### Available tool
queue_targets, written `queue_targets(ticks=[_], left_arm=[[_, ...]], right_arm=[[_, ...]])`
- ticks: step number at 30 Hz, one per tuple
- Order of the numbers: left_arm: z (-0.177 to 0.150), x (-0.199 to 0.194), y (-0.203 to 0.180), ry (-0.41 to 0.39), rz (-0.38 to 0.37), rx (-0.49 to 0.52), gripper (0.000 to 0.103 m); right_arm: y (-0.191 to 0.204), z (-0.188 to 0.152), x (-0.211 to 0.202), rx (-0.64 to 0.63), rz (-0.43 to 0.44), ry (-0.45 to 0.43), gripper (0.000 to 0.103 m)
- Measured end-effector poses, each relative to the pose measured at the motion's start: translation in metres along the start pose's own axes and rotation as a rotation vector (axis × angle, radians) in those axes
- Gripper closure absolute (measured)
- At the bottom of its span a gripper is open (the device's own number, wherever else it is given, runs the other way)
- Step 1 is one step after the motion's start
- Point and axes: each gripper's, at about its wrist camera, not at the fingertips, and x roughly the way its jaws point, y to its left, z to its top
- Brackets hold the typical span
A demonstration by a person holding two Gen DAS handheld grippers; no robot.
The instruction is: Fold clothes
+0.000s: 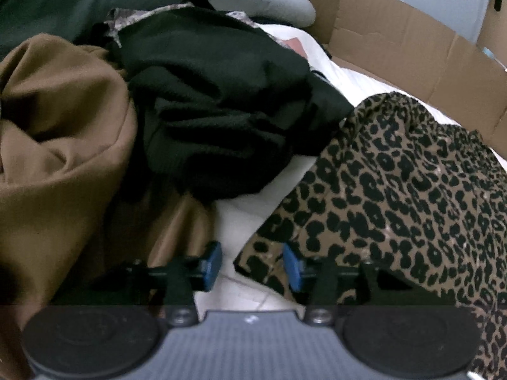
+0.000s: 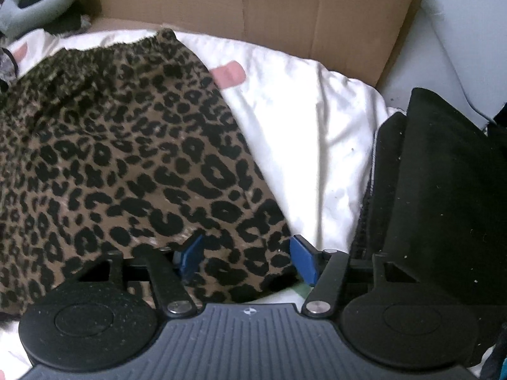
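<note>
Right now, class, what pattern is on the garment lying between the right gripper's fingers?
Leopard print, black spots on tan: the leopard garment, clearest in the right wrist view.

Patterned garment (image 2: 111,158) spread ahead-left of right gripper (image 2: 244,259), hem lying between its fingers. Folded stack (image 2: 443,205) placed to its right. Cardboard wall (image 2: 253,3) set behind. Crumpled pile (image 1: 206,110) heaped ahead of left gripper (image 1: 252,266).

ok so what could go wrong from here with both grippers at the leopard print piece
1. The left gripper is open right at the corner of the leopard-print garment; a shallow pinch there might slip off.
2. The right gripper straddles the hem over the white sheet, so closing could catch the sheet too.
3. The black garment and brown garment lie close and could get dragged.
</note>
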Motion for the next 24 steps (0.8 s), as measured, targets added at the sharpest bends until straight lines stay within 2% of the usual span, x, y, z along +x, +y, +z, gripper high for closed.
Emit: queue_targets(ticks=[7, 11, 15, 21, 24], left_arm=[[-0.003, 0.003, 0.010, -0.006, -0.053, -0.062, 0.065], [-0.003, 0.003, 0.014, -0.006, -0.083, -0.082, 0.073], [0.000, -0.003, 0.021, -0.015, -0.120, -0.117, 0.084], [-0.003, -0.001, 0.032, -0.015, -0.182, -0.185, 0.085], [-0.006, 0.003, 0.037, -0.011, -0.209, -0.220, 0.080]], right_arm=[[0.014, 0.002, -0.007, 0.011, 0.049, -0.035, 0.046], [0.018, 0.000, -0.002, 0.022, 0.049, -0.021, 0.050], [0.022, -0.003, -0.003, 0.018, 0.056, -0.019, 0.050], [0.025, -0.003, -0.004, 0.030, 0.084, -0.025, 0.050], [0.028, -0.005, -0.001, 0.033, 0.094, -0.023, 0.050]])
